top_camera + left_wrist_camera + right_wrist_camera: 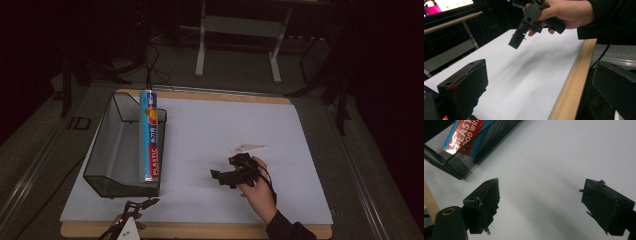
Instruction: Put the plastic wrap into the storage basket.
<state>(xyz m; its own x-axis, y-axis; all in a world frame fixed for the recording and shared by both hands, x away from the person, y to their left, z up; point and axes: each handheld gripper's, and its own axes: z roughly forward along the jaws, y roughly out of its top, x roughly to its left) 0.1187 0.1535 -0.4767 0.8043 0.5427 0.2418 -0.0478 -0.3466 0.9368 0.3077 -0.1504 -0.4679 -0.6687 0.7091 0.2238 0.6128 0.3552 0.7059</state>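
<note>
The plastic wrap box (pixel 149 135) is what we take to be the work here: a long, slim carton lying along the right rim of the black mesh tray (pixel 107 145), which sits at the left edge of the counter (pixel 225 125). Starting nearest us, the left hand-held gripper (pixel 141 204) rests at the near edge of the counter, just in front of the tray's near corner; its jaws stand apart with nothing between them. A little farther in, the right hand-held gripper (pixel 226 176) hangs over the bare middle of the counter, pointing left toward the tray, jaws wide and empty, well apart from the box. Beyond that lies the carton itself, its far end toward the counter's far left corner. We judge it light and fairly stiff, though thin cardboard can crush under a hard squeeze, and its glossy print may slip. We would take it across its narrow width near the middle, so neither end droops
</note>
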